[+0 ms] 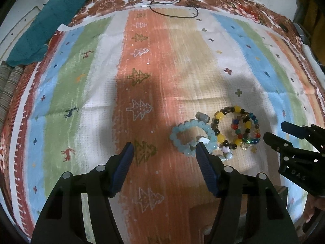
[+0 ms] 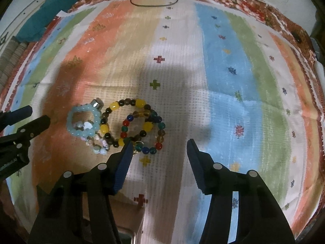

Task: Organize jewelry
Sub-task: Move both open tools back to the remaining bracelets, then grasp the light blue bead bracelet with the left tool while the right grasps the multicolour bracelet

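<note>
While both tongs hung above the striped, tree-and-cross patterned cloth (image 1: 85,77), the jewelry lay in one small cluster on its near middle. The left gripper (image 1: 164,149) had its blue-padded fingers spread wide with nothing between them, and its right finger tip overlapped the near edge of the pale blue round-bead bracelet (image 1: 193,136). Just right of that bracelet lay the yellow and dark brown bead bracelet (image 2: 121,120), touching it, and further right the multicoloured glass-bead bracelet (image 2: 146,134) overlapped the yellow one. A small string of whitish and pink beads (image 2: 97,144) sat at the near side of the cluster. A silver-grey cylindrical charm (image 1: 203,118) rested at the far edge of the pale blue bracelet. The right gripper (image 2: 159,147) was likewise spread and empty, its left finger tip over the near edge of the multicoloured bracelet. Far off, a teal folded cloth (image 1: 50,20) lay at the left and a thin black cable (image 1: 172,12) curled at the far edge
</note>
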### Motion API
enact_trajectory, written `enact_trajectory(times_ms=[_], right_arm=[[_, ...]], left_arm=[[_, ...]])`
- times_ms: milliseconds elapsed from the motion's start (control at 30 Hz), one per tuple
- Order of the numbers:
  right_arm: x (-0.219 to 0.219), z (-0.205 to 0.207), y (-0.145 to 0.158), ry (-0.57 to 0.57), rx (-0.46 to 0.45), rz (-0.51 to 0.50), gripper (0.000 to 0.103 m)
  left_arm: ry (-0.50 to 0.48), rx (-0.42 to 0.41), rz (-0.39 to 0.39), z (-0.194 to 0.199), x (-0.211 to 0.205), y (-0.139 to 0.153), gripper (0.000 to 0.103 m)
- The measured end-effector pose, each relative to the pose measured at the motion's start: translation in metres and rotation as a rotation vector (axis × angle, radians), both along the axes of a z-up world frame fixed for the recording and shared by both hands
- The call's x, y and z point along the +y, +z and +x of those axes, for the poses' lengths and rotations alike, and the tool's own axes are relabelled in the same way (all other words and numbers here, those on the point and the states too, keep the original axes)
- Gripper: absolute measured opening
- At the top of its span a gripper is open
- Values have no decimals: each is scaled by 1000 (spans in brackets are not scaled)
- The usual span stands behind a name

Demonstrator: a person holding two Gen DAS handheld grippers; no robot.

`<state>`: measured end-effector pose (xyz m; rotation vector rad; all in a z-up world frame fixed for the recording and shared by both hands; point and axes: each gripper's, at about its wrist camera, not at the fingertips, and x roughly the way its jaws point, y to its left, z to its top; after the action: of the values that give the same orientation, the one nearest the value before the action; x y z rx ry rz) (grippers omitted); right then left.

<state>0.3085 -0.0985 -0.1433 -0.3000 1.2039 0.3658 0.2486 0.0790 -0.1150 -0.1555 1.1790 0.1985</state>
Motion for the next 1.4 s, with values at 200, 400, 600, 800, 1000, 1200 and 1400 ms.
enact_trajectory(times_ms=[200,400,600,800,1000,1200,1400], right_arm=[[2,12,-12,-5,30,-4,46],[9,16,-16,7,42,-1,41],[14,22,-24,11,64,-9,34],[13,26,-32,9,81,-16,30],[15,28,-34,25,93,-5,24],[13,34,-34,25,108,14,24],[9,33,-35,40,105,-9,24]], left_arm=[[-1,22,-9,10,4,-11,56],[-16,38,-12,17,3,-18,52],[-25,60,-16,24,1,-26,49],[-32,80,-18,30,2,-35,48],[-35,98,-18,38,3,-46,47],[-38,113,-9,41,3,-55,46],[-44,113,-7,42,3,-57,46]])
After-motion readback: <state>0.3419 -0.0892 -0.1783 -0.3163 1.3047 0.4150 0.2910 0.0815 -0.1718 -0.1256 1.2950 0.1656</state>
